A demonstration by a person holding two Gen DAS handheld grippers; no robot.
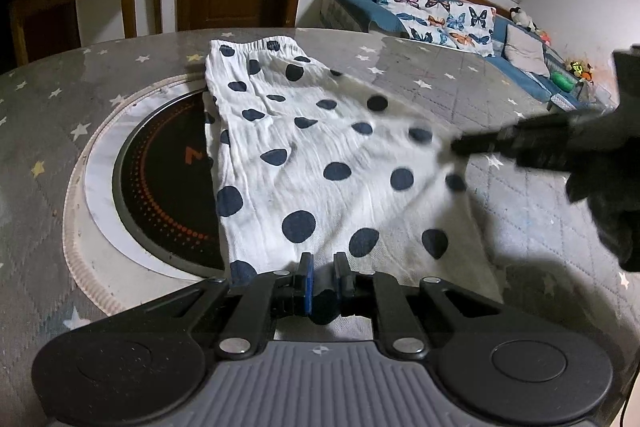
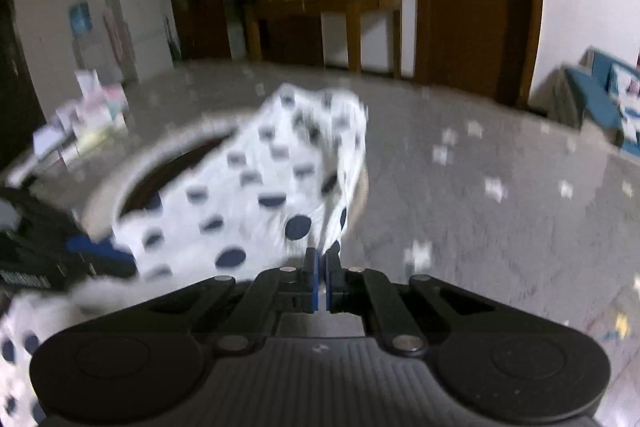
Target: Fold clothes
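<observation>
The polka-dot garment lies spread on the table, its elastic waistband at the end away from the cameras and its left part draped over the round black hob plate set into the table. The left claw is nearly closed on the hem nearest the camera, a dark fold of cloth bunched between its blue pads. The right claw is pinched tight on the garment's right edge, which rises in a taut ridge from that grip in the right wrist view; in the left wrist view it comes in from the right of the garment as a dark blur. To do this fold well, I judge both claws should lift together and only high enough to clear the cloth beneath, keep the hem stretched between them so it stays straight, carry it over towards the waistband, and lay it down flat with the edges lined up before letting go. The left grip looks shallow, so a sharp tug might pull the hem free. The right wrist view is badly smeared, so how much cloth sits in that claw is hard to tell. The hem below the left claw is hidden by the claw's body, as is part of the hob plate under the garment.
</observation>
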